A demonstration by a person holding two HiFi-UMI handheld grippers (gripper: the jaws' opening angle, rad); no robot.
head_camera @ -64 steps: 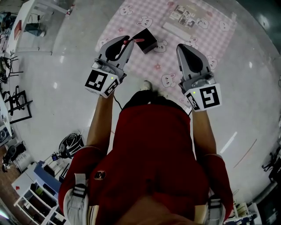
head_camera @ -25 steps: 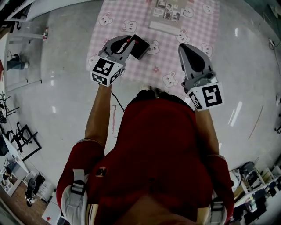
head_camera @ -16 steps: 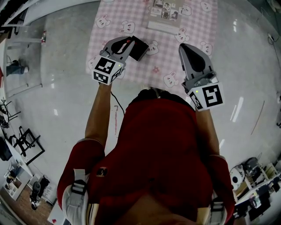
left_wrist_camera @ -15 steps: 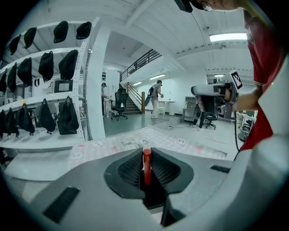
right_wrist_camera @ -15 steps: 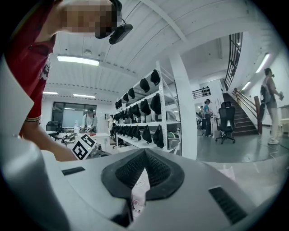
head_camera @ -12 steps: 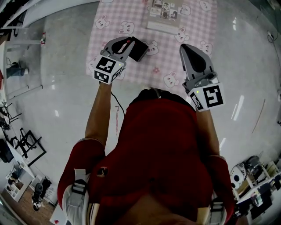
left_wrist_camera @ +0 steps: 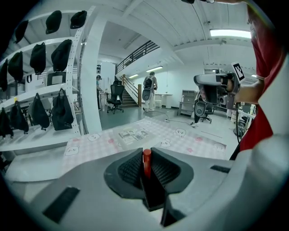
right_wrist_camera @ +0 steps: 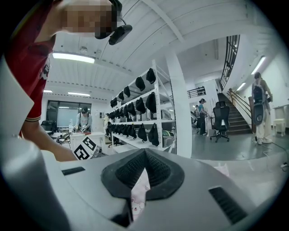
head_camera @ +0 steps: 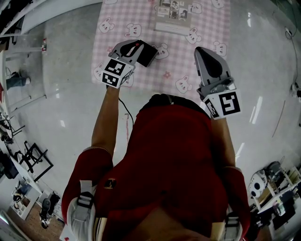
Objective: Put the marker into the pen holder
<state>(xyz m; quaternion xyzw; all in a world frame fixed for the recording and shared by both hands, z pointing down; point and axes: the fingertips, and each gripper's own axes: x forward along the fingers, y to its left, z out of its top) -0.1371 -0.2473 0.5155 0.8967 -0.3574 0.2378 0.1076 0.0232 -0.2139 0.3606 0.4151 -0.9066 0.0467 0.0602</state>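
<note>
Left gripper [head_camera: 138, 46] clamps a slim red marker [left_wrist_camera: 146, 159] over the black box-shaped pen holder [head_camera: 149, 53]; right gripper [head_camera: 201, 50], closed and empty, hangs well to the holder's right.

Pen holder [head_camera: 149, 52] on mat [head_camera: 207, 52] at top centre, left gripper [head_camera: 138, 47] with marker [left_wrist_camera: 146, 160] just left, sheet [head_camera: 175, 12] behind, right gripper [head_camera: 201, 49] right.

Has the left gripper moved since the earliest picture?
Yes. The left gripper, shut on the red marker, has come nearer the black square pen holder on the pink checked cloth.
</note>
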